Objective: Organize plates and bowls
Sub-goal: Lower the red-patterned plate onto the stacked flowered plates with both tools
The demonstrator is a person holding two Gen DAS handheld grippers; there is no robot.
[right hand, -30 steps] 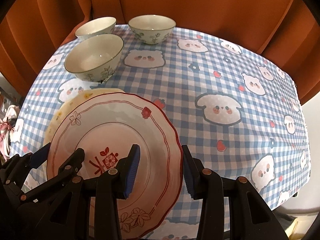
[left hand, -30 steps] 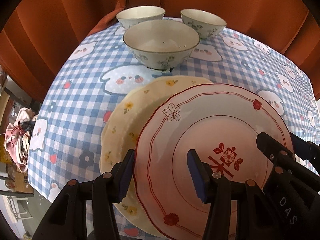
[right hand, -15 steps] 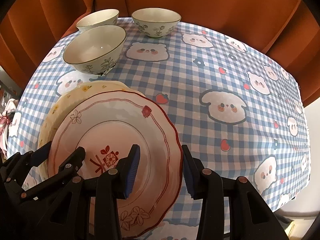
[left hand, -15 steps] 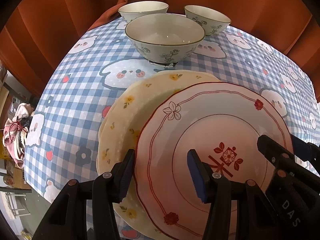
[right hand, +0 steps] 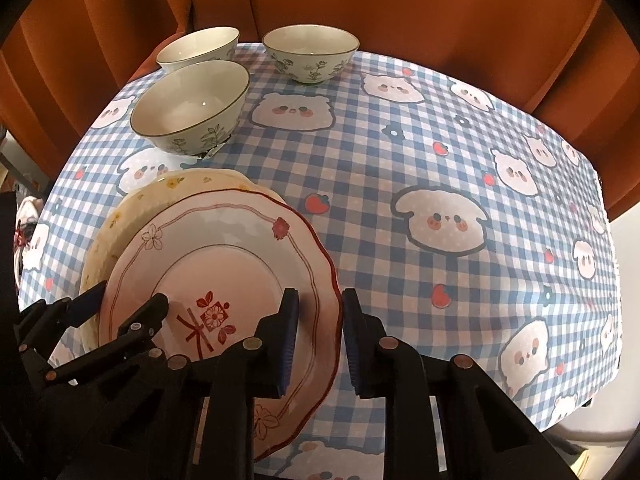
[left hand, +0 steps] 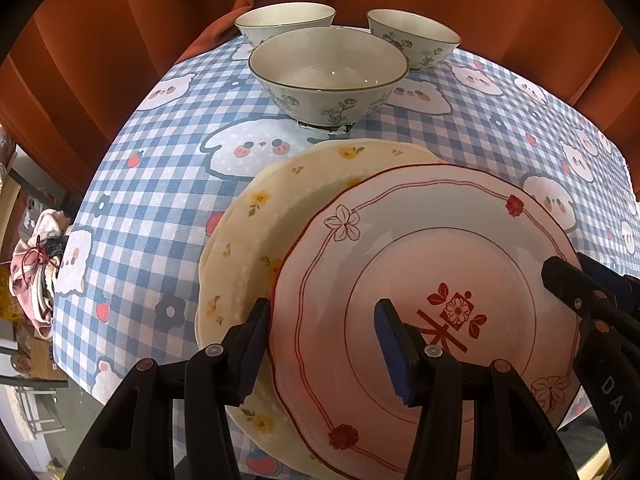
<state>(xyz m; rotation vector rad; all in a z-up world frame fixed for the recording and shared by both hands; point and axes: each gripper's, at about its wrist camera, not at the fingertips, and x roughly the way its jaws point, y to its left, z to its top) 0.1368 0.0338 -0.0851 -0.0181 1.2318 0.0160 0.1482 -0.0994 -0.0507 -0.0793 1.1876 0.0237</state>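
A pink plate with a red rim point(left hand: 420, 248) point(right hand: 224, 256) is over a cream plate with yellow flowers point(left hand: 280, 216) point(right hand: 120, 216). My left gripper point(left hand: 320, 344) straddles the pink plate's left rim, its jaws apart. My right gripper point(right hand: 318, 340) straddles the plate's right rim with a small gap. Three floral bowls stand beyond: a near one point(left hand: 328, 76) point(right hand: 192, 106), one at the back left point(left hand: 284, 24) point(right hand: 198, 48) and one at the back right point(left hand: 412, 36) point(right hand: 312, 54).
The table has a blue checked cloth with bear prints point(right hand: 440, 184). Orange curtains point(right hand: 400, 8) hang close behind the table. The table's left edge drops to clutter on the floor point(left hand: 32, 264).
Both grippers and the pink plate have moved forward over the cream plate, towards the bowls. The grip on the plate looks the same.
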